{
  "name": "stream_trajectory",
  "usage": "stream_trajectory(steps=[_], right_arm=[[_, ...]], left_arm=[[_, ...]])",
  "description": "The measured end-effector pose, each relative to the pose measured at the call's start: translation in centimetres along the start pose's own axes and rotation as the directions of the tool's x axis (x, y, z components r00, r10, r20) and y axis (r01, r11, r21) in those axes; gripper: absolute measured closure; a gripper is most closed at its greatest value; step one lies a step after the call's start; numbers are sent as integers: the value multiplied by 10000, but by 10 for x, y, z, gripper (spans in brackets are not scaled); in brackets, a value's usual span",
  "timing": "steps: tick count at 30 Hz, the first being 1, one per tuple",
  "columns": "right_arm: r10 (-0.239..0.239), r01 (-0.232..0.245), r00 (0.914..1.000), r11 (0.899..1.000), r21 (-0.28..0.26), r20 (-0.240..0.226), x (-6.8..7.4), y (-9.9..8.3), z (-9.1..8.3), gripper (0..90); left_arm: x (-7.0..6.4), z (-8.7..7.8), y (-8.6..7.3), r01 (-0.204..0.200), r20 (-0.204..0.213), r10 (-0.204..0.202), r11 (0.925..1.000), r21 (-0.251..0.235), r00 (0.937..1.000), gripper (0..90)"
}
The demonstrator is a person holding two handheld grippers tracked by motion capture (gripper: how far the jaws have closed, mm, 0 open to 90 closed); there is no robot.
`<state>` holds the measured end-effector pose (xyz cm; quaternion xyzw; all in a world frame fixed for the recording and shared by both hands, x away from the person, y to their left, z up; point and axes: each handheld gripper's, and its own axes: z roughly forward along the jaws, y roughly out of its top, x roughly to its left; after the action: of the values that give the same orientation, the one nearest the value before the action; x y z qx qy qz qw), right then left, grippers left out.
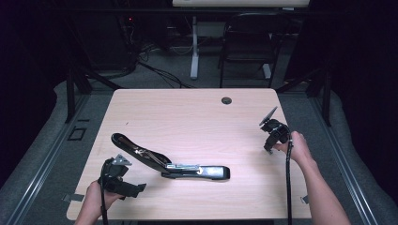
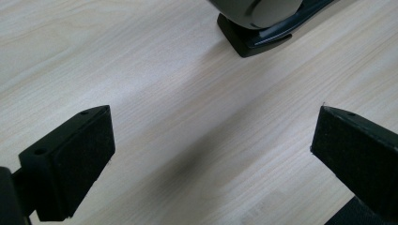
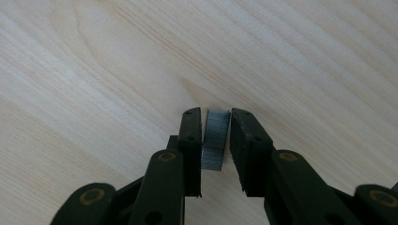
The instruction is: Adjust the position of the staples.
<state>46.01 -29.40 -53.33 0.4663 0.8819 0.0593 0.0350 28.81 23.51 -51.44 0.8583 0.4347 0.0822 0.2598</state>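
Grey staple strip [image 3: 216,139] between right tool [image 3: 215,140] jaws, small gaps | left tool [image 2: 206,154] wide open near stapler [image 1: 171,162]

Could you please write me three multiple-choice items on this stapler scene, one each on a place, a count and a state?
1. Where does the open stapler lie on the table?
A. at the far edge
B. near the front edge, closer to the left gripper
C. beside the right gripper

2. How many grommet holes does the table top have?
A. one
B. two
C. three

3. How do the right gripper's jaws stand?
A. wide apart over bare wood
B. fully shut with nothing between
C. almost closed around a strip of staples

Key: 1 B, the high view shows it near the front; 2 A, a single dark hole near the far edge; 3 C, the right gripper view shows the grey strip between them.
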Motion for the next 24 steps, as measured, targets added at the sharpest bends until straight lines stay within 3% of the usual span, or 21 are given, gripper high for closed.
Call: stream_trajectory(steps=[1,2,4,5,8,11,13,14,17,18,20,24], right_arm=[[-168,165,9998,9995,278,79,-1,1,-1,750],[94,-94,10000,10000,-27,25,0,-1,3,750],[-152,148,9998,9992,372,89,-1,1,2,758],[112,-112,9999,9999,59,20,0,-1,5,765],[163,-163,9999,9999,46,12,-1,-1,6,780],[-154,149,9998,9988,459,101,-3,0,3,782],[-118,115,9999,9991,401,53,-2,0,4,782],[111,-111,9999,9999,109,9,-1,-2,5,782],[-181,176,9998,9989,441,96,-1,0,1,782],[88,-88,10000,10000,33,28,1,-2,4,783],[-94,93,9999,9997,229,50,1,-2,1,783],[62,-62,9999,10000,-43,-97,3,-4,-1,782]], left_arm=[[0,0,0,-2,5,2,10000,6,10000,0],[0,0,0,-3,0,3,10000,11,10000,0],[0,0,0,-6,9,6,10000,21,10000,0],[0,0,0,-7,11,7,10000,29,10000,0],[0,0,0,-9,17,9,10000,34,10000,0],[0,0,0,-11,20,11,10000,49,10000,0],[0,0,0,-16,31,16,10000,63,10000,0],[0,0,0,-13,29,12,10000,62,10000,0],[0,0,0,-13,17,13,10000,54,10000,0],[0,0,0,-2,7,1,10000,33,10000,0],[0,0,0,-2,22,2,10000,45,10000,0],[0,0,0,-6,30,6,10000,51,10000,0]])
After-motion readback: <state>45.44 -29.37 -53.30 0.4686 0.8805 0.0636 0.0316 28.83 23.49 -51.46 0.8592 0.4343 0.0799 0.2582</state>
